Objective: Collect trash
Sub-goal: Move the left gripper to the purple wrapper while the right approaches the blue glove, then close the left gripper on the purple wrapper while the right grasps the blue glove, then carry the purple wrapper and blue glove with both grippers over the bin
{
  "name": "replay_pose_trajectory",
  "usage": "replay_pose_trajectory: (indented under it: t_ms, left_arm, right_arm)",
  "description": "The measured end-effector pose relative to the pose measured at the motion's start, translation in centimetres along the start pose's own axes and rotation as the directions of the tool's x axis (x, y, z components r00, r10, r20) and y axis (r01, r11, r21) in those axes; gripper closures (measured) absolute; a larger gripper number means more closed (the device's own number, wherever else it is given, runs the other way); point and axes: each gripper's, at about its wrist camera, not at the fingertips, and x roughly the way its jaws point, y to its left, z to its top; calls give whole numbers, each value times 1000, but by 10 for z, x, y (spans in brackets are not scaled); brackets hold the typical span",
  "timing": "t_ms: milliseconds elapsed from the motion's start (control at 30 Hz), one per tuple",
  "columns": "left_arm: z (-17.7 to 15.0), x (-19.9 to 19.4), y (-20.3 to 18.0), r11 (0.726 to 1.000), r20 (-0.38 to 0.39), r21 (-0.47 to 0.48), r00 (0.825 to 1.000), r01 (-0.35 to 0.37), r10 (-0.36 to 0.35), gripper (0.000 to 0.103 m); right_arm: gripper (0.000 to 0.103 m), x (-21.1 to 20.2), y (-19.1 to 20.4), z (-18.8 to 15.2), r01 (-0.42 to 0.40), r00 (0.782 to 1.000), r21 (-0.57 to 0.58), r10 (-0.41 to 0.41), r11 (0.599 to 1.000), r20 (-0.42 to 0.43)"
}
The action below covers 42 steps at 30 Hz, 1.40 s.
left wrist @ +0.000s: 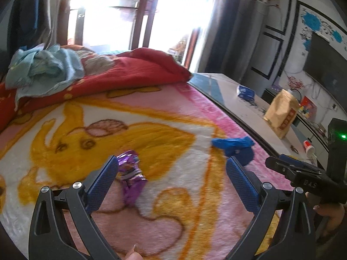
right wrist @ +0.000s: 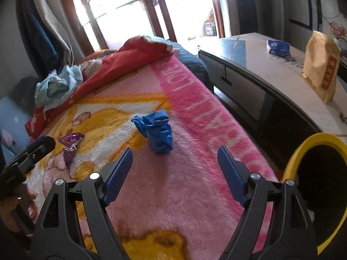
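Observation:
A crumpled purple foil wrapper (left wrist: 131, 178) lies on the pink and yellow blanket (left wrist: 173, 216), just inside the left finger of my open left gripper (left wrist: 172, 162). A crumpled blue glove (left wrist: 235, 147) lies beyond that gripper's right finger. In the right wrist view the blue glove (right wrist: 157, 132) lies a little ahead of my open, empty right gripper (right wrist: 174, 152), and the purple wrapper (right wrist: 71, 144) lies to the left. The left gripper (right wrist: 41, 144) shows at the left edge there. The right gripper (left wrist: 275, 161) shows at the right edge of the left wrist view.
A yellow-rimmed bin (right wrist: 297, 158) stands beside the bed at the right. A low table (right wrist: 249, 65) along the bed carries a tan paper bag (right wrist: 321, 67) and a blue packet (right wrist: 278, 46). A red quilt (left wrist: 119, 73) and light blue cloth (left wrist: 45, 65) lie at the bed's far end.

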Motion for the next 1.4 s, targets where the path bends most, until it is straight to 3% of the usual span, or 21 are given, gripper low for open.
replay_pose_trajectory:
  t_ms: [333, 533, 667, 700, 733, 867, 967, 1133, 1400]
  left_arm:
    - [-13, 18, 33, 997, -55, -68, 998, -47, 43, 7]
    - [-21, 32, 50, 991, -87, -118, 995, -66, 55, 7]
    - [-22, 39, 56, 986, -98, -157, 994, -53, 37, 9]
    - [-22, 40, 57, 986, -99, -162, 994, -51, 35, 10]
    - [-21, 42, 56, 985, -100, -168, 995, -46, 29, 20]
    - [-22, 48, 53, 985, -116, -170, 993, -35, 15, 41]
    - [-22, 52, 50, 986, -131, -165, 991, -36, 15, 61]
    - [-23, 54, 45, 989, -140, -144, 990, -14, -6, 72]
    - [-23, 45, 11, 993, -122, -89, 989, 72, -83, 74]
  right_arm:
    - [31, 46, 17, 10, 9, 997, -46, -12, 999, -73]
    - [38, 64, 18, 10, 19, 994, -27, -22, 999, -106]
    - [49, 67, 17, 10, 30, 995, -16, -32, 999, -99]
    - [54, 67, 16, 10, 33, 995, -11, -34, 999, -97]
    - [56, 66, 14, 10, 34, 995, -3, -34, 999, -93]
    - [82, 59, 7, 8, 23, 997, 26, -21, 999, -75]
    - [85, 54, 5, 5, 8, 998, 35, -6, 999, -67]
    - [87, 40, 3, -6, -13, 999, 52, 16, 999, -47]
    - [87, 7, -4, -17, -35, 999, 60, 35, 998, -5]
